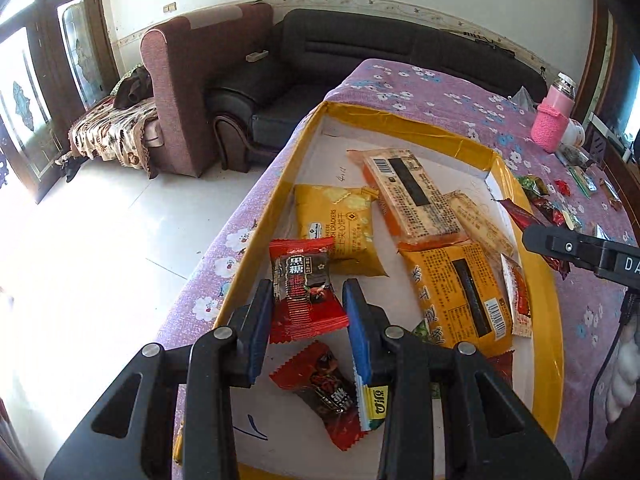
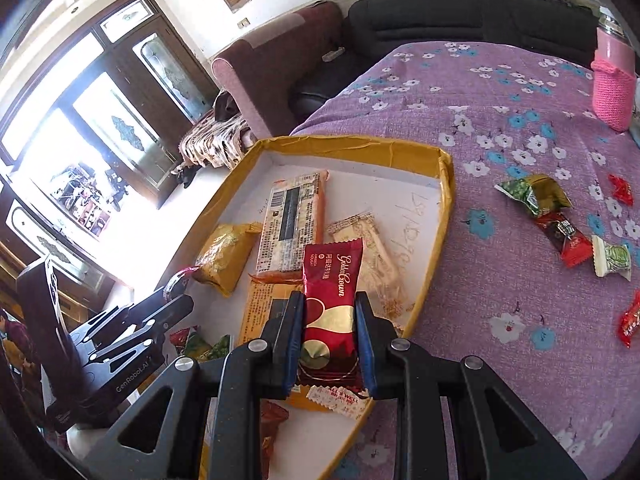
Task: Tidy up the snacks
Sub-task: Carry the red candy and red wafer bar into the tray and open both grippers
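Observation:
A shallow box with yellow taped walls [image 1: 448,136] [image 2: 360,146] lies on the purple floral tablecloth and holds several snack packets. My left gripper [image 1: 308,300] is over the box, its fingers closed on a red and black candy packet [image 1: 302,288]. My right gripper [image 2: 329,312] is shut on a dark red Golden Crown wafer packet [image 2: 334,304], held above the box's near right side. In the left wrist view the right gripper shows as a black finger [image 1: 560,244] over the box's right wall. The left gripper also shows in the right wrist view [image 2: 132,328].
In the box lie a yellow cracker bag [image 1: 340,232], orange packets [image 1: 412,196] [image 1: 460,292] and a red candy [image 1: 324,392]. Loose candies [image 2: 560,232] lie on the cloth to the right. A pink bottle [image 1: 554,118] stands at the far right. Sofas stand beyond the table.

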The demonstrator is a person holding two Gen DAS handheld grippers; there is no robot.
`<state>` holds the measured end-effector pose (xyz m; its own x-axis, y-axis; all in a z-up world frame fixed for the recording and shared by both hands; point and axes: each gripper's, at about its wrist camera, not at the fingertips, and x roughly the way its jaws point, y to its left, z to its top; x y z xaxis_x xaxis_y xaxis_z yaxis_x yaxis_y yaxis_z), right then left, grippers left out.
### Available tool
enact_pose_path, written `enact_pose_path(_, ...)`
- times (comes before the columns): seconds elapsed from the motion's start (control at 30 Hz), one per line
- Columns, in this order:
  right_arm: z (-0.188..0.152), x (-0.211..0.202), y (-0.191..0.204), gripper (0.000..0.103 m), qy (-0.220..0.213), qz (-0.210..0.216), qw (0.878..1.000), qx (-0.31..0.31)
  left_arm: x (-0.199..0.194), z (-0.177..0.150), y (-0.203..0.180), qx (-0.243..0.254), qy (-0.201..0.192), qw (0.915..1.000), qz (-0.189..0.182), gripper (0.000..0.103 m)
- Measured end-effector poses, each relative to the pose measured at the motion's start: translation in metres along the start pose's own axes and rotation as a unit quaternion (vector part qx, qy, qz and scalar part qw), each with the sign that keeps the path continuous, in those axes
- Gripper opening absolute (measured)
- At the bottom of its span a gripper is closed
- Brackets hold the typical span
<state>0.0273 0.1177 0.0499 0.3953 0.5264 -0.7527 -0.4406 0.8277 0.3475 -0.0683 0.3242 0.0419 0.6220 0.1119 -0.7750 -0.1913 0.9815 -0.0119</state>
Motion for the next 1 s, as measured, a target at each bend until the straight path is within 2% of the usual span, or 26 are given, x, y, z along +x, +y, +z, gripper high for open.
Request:
enact_pose_path(0.4,0.015,0.021,0.005,0.025,-0.003,-0.036,0.999,-0.009,-0.007,0.005,-0.009,0.016,-0.024,0.9989,0.036,0.033)
enact_pose_path(0.83,0.026,0.034,0.011,0.028,-0.008,-0.049,0.999,-0.012,-0.014,0.006,-0.012,0.020,-0.027,0.9984,0.045,0.034)
enact_pose_path(1.0,0.027,0.027,0.009,0.030,-0.020,-0.049,0.999,-0.003,-0.024,0.006,-0.016,0.023,-0.034,0.9981,0.045,0.045)
